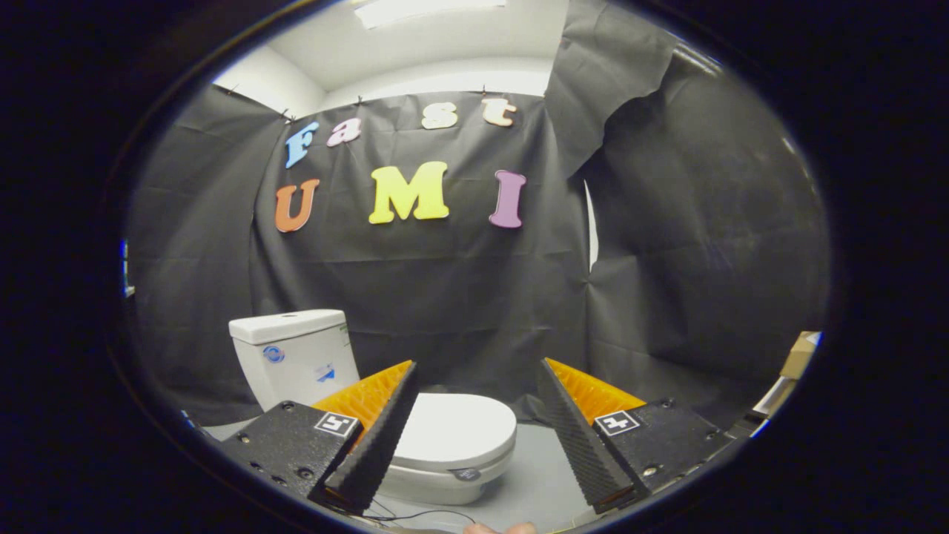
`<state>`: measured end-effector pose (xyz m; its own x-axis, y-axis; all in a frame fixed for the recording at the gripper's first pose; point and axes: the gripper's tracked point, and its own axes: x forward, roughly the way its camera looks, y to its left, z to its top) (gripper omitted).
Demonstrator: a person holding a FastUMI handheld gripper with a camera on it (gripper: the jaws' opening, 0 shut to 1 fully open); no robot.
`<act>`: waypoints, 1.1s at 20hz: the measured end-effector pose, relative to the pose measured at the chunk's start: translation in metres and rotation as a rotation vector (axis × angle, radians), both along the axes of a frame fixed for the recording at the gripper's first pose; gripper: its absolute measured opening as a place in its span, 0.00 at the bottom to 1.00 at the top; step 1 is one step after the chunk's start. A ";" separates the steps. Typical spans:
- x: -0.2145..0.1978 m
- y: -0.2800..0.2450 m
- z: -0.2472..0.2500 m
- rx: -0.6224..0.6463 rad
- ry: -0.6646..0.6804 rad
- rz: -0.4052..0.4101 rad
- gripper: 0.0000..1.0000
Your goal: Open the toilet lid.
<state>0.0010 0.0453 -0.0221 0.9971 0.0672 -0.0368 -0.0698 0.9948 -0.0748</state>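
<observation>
Grey floor (pixel 534 475), closed toilet lid (pixel 456 430) beyond parted fingers (pixel 371 437)

Glossy ceramic-looking toilet lid (pixel 452 430); matt, creased black cloth wall (pixel 445 297).

Hand-held gripper (pixel 478 371), fingers (pixel 378 437) spread wide with nothing between them. Beyond them, a white toilet (pixel 415 437) on a grey floor (pixel 541 482); lid (pixel 452 432) down flat, cistern (pixel 293 356) behind, nearer the left finger.

Toilet lid (pixel 454 430) down flat on the bowl, just beyond the gripper (pixel 478 374), tank (pixel 293 356) behind it against the wall.
</observation>
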 end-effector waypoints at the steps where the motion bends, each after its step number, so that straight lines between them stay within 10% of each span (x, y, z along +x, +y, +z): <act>1: 0.000 0.003 -0.002 -0.009 0.007 0.005 1.00; 15: 0.034 0.031 -0.080 -0.042 0.233 -0.007 1.00; 22: 0.079 0.010 -0.170 0.166 0.492 -0.124 1.00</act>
